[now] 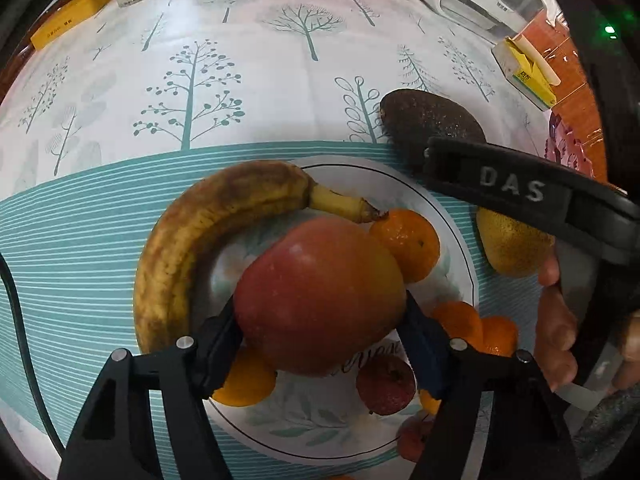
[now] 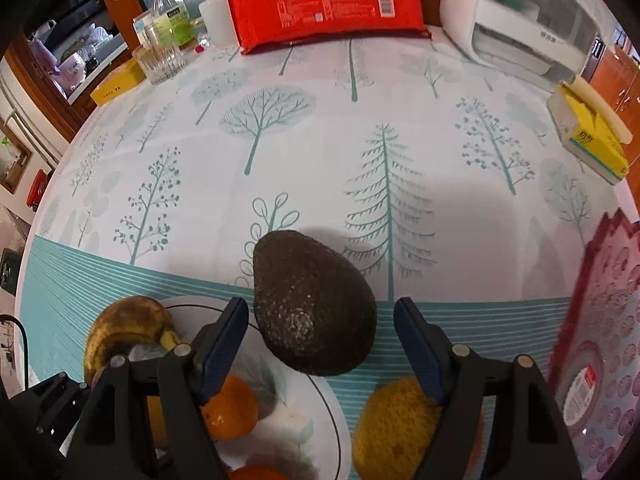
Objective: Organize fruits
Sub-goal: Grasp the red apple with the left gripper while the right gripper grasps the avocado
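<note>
Left wrist view. The left gripper (image 1: 320,320) points steeply down over a white plate (image 1: 456,236) printed with leaves. Between its jaws sits a large red-and-orange fruit, probably a mango (image 1: 320,296); both pads appear to lie against its flanks, so the tool reads as closed on it. Whether the mango rests on the plate or hangs just above it cannot be told. To its left a spotted banana (image 1: 192,240) curves along the plate's rim. Mandarins (image 1: 408,244) and a small red fruit (image 1: 386,386) lie around and below the mango. Step in hand, as judged: gripping the mango over the plate, either to take it or to set it down. The next move calls for a firm, centred hold, as the fruit is round and smooth.

Right wrist view. The right gripper (image 2: 320,344) stands wide and holds nothing. A dark avocado (image 2: 314,304) lies on the tablecloth (image 2: 360,152), just beyond the plate's rim, between the two jaws but clear of both pads. A yellow fruit (image 2: 392,428) lies near the right jaw. Further right stands a pink patterned dish (image 2: 608,320). Next, as judged, the jaws must lower around the avocado's widest part and close.
</note>
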`<state>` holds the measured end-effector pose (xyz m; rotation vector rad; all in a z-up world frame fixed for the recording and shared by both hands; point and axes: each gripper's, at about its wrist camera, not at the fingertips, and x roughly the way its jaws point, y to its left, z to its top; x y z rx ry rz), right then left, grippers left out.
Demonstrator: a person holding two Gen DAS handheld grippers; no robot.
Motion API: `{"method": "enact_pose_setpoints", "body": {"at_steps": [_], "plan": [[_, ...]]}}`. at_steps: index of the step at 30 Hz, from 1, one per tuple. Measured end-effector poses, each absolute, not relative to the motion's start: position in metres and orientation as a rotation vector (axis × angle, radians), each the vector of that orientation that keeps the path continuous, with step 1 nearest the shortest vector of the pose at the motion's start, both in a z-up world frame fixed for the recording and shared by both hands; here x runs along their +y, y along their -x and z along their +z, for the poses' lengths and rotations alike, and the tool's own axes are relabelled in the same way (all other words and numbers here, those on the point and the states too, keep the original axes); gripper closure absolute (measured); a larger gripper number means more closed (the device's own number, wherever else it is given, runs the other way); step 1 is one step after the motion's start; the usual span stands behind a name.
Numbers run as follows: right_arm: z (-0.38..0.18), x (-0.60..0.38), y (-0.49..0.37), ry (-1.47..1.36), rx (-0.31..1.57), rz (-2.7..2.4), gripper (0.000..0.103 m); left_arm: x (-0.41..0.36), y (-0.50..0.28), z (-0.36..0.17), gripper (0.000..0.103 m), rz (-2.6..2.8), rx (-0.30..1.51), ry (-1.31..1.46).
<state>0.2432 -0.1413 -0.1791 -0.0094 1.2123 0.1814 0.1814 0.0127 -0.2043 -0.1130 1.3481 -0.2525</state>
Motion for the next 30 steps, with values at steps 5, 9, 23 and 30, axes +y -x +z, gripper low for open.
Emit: {"method": "enact_pose_setpoints", "body": {"at_steps": [5, 9, 23, 30], "plan": [[-0.186, -0.141, -0.247, -0.03, 1.227, 0.22, 0.043, 0.011, -0.183, -0.205, 0.032, -0.263, 1.339, 0.132], [-0.186, -0.139, -0.243, -0.004, 1.199, 0.222, 0.044, 0.016, -0.18, -0.204, 0.032, -0.268, 1.335, 0.132], [-0.16, -0.152, -0.226, -0.075, 1.084, 0.233, 0.045, 0.029, -0.163, -0.182, 0.033, -0.256, 1.26, 0.137], [-0.123, -0.163, -0.207, -0.134, 1.007, 0.249, 0.045, 0.032, -0.155, -0.142, 0.033, -0.245, 1.19, 0.126]]}}
